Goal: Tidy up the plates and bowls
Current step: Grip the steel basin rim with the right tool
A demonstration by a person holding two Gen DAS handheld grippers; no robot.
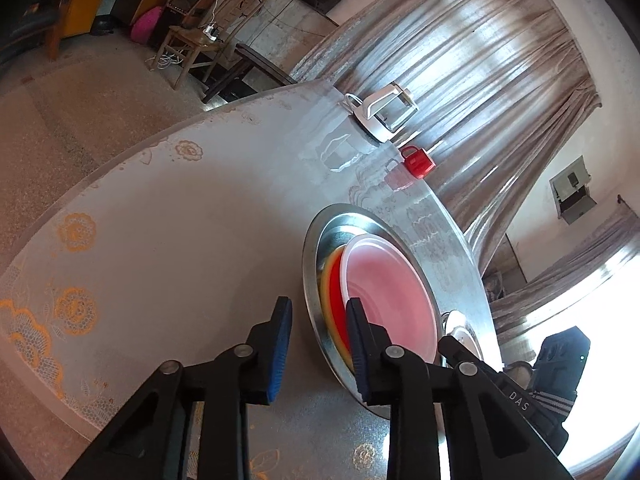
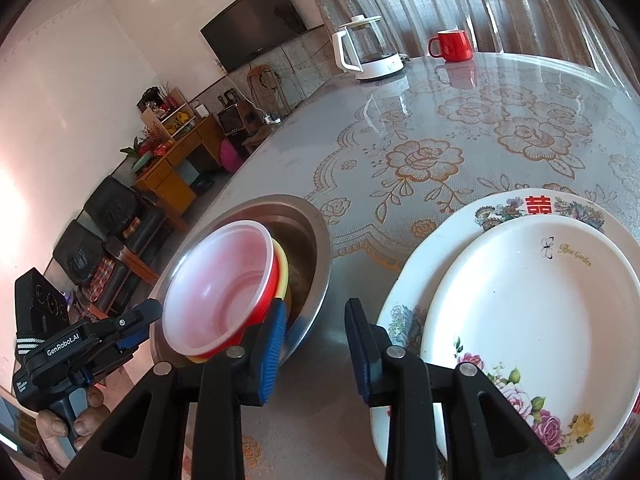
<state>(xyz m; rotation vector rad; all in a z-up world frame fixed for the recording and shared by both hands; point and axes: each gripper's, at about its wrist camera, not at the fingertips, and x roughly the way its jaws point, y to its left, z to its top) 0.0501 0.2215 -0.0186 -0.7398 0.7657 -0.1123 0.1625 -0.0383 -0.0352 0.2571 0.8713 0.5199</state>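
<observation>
Nested plastic bowls [image 2: 224,292] sit inside steel basin [image 2: 308,240].

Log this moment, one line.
plates stacked | bowls nested in metal bowl | left gripper open at its rim | right gripper open, empty

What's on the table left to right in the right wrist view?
Left gripper → nested bowls in the steel bowl → white kettle → red mug → stacked plates.
</observation>
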